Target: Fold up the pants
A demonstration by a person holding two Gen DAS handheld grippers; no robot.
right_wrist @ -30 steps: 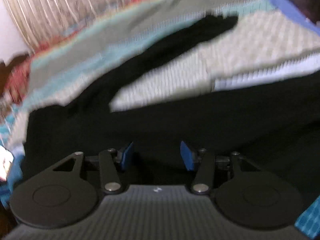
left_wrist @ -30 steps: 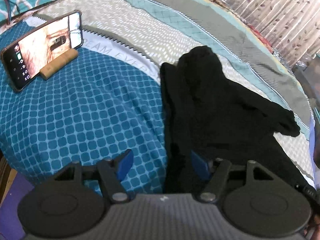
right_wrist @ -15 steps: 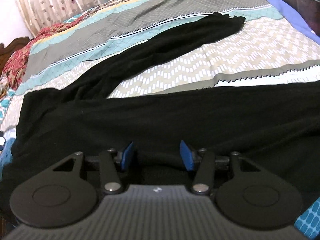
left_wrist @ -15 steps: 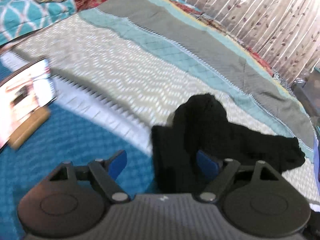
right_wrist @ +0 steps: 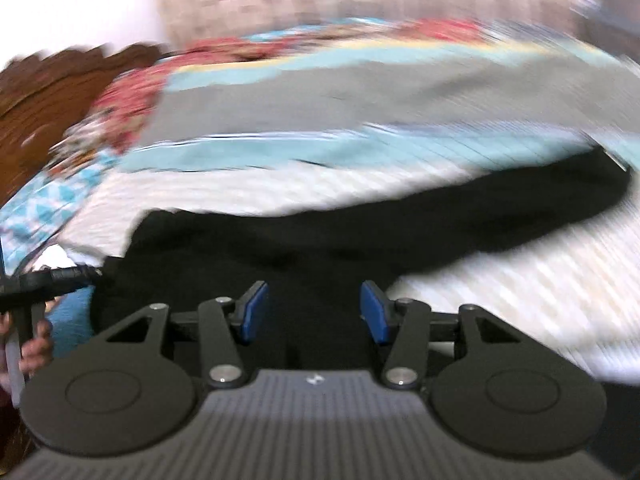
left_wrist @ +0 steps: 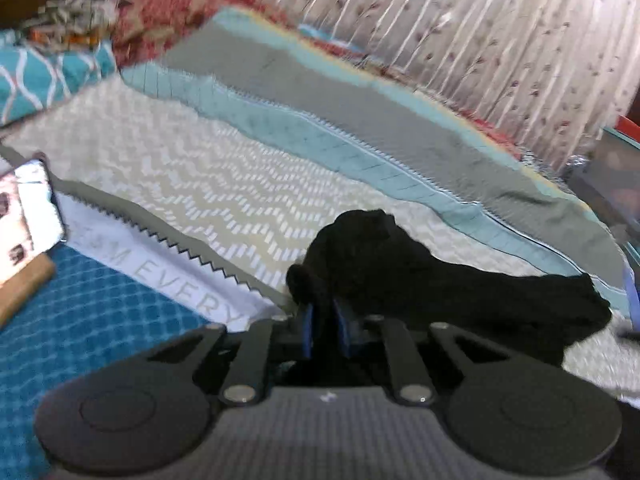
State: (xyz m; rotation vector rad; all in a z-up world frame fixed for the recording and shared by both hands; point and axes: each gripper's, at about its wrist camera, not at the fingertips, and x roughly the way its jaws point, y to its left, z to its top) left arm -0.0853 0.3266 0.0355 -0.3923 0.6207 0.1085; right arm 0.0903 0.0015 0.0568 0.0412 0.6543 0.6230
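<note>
Black pants (left_wrist: pixel 420 276) lie rumpled across a patterned bedspread (left_wrist: pixel 200 168), one leg trailing off to the right. My left gripper (left_wrist: pixel 323 312) is shut on a bunched edge of the pants, black cloth pinched between its blue pads. The right wrist view is blurred. There the pants (right_wrist: pixel 440 232) stretch as a long dark band, and my right gripper (right_wrist: pixel 314 304) hovers over their near part with its jaws apart; dark cloth fills the gap, and no pad visibly presses on it. At that view's left edge, a hand (right_wrist: pixel 36 350) holds the left gripper's handle.
A phone (left_wrist: pixel 24 208) leans on a wooden stand (left_wrist: pixel 20 292) at the left of the bed. A teal pillow (left_wrist: pixel 40 76) lies at the far left, a curtain (left_wrist: pixel 480 40) hangs behind the bed, and a dark wooden headboard (right_wrist: pixel 60 88) stands at its end.
My left gripper slid forward along the pants' edge and its jaws went from wide apart to shut on the cloth. The right gripper swung fast and rolled; its jaw gap stayed the same.
</note>
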